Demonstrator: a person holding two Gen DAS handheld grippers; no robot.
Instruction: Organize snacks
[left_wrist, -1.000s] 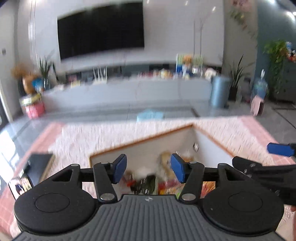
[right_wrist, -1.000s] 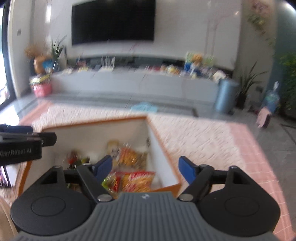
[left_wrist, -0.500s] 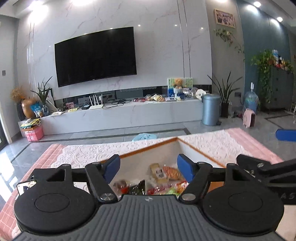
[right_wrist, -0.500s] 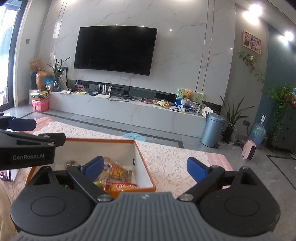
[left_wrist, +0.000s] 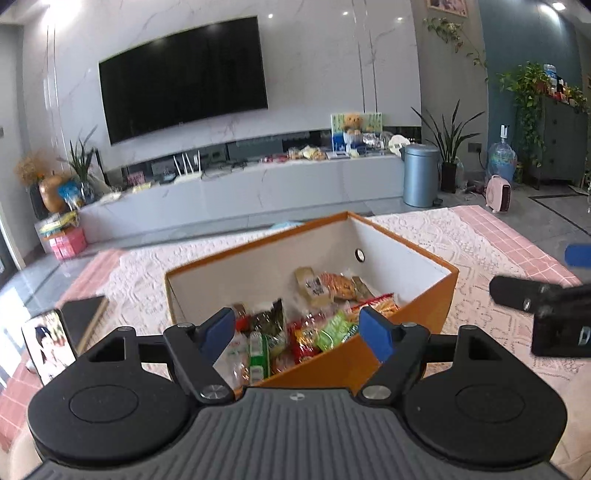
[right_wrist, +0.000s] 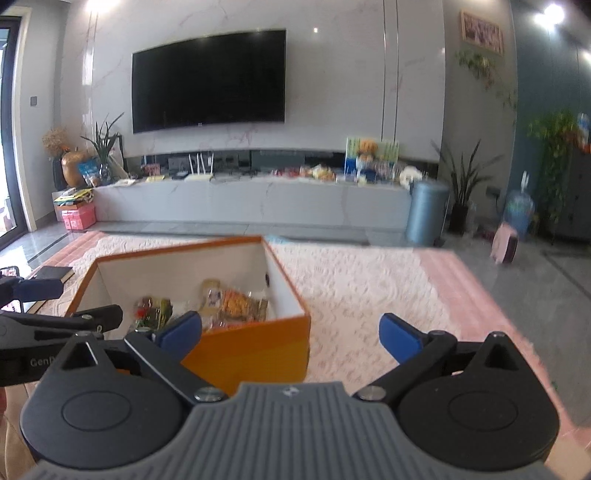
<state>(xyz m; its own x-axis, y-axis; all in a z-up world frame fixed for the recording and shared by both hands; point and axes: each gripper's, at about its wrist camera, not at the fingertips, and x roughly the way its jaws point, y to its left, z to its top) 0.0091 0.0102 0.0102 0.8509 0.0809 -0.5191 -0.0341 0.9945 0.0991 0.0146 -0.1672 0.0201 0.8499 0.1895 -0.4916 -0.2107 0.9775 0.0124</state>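
Lace cloth (left_wrist: 436, 236), white over a pink checked underlay, covers the table we work at; beyond it we see a living room with grey floor tiles, a marble wall carrying a dark TV (left_wrist: 184, 77), a long low console (left_wrist: 258, 184) cluttered with small items, a blue-grey bin (left_wrist: 420, 174), potted plants and a pink heater (left_wrist: 499, 192). On the cloth near its middle sits an orange box (left_wrist: 424, 306) with white inner walls, one corner turned toward us. Snacks (left_wrist: 317, 321) fill its bottom: mixed packets in red, green, yellow and orange, piled loosely, none sorted; labels too small to read. Left of the box we see a phone (left_wrist: 46, 343) propped up and a dark book (left_wrist: 79, 314) lying flat on the cloth. Left gripper (left_wrist: 297, 330) hovers over the box's near edge, jaws spreading wide, nothing between them, pads touching no packet. Right gripper (right_wrist: 290, 334) hangs beside the box's right near corner, jaws likewise spreading wide and holding nothing; the box corner shows between its blue pads (right_wrist: 400, 338) without contact.
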